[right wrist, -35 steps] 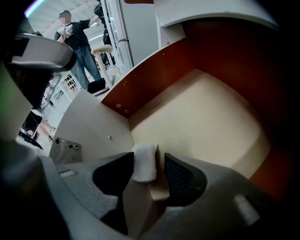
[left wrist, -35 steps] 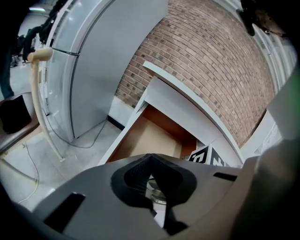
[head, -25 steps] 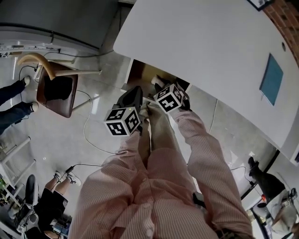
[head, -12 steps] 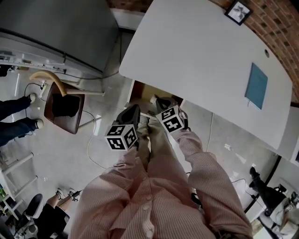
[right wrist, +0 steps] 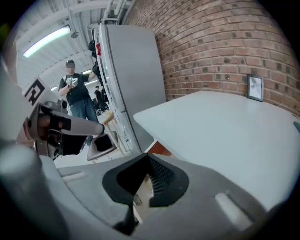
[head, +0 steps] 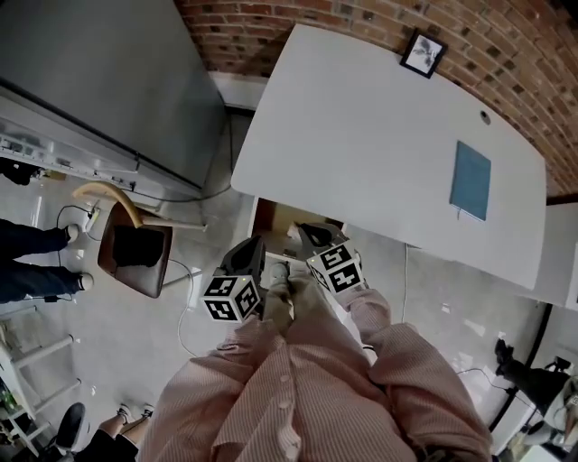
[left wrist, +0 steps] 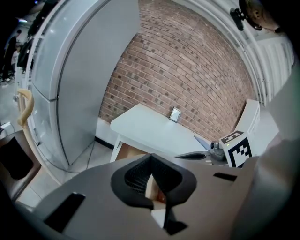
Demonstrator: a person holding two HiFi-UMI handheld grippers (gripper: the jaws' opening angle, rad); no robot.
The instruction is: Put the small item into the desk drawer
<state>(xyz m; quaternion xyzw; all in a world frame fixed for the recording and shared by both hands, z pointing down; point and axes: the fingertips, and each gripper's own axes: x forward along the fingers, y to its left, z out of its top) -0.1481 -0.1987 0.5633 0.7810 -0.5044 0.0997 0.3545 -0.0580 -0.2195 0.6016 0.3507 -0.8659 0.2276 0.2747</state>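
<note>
Left of my left tongs [left wrist: 154,194], a brown chair [head: 135,257] stands on the grey floor [head: 108,361]. The pads of the left tongs are pressed together and hold nothing. Just ahead of both tongs, the desk drawer [head: 266,217] sticks out from under the white desk [head: 379,153]. I cannot find the small item in any view. It may lie in the drawer, behind my tongs. I think it is light and easy to drop, so I would pinch it gently at its middle. My right tongs [right wrist: 140,190] are pinched together too, with nothing inside. The desk top looks smooth and hard. Far to the right of the tongs lies a blue book [head: 470,180]. A little picture frame [head: 423,52] stands by the brick wall [head: 271,18].
</note>
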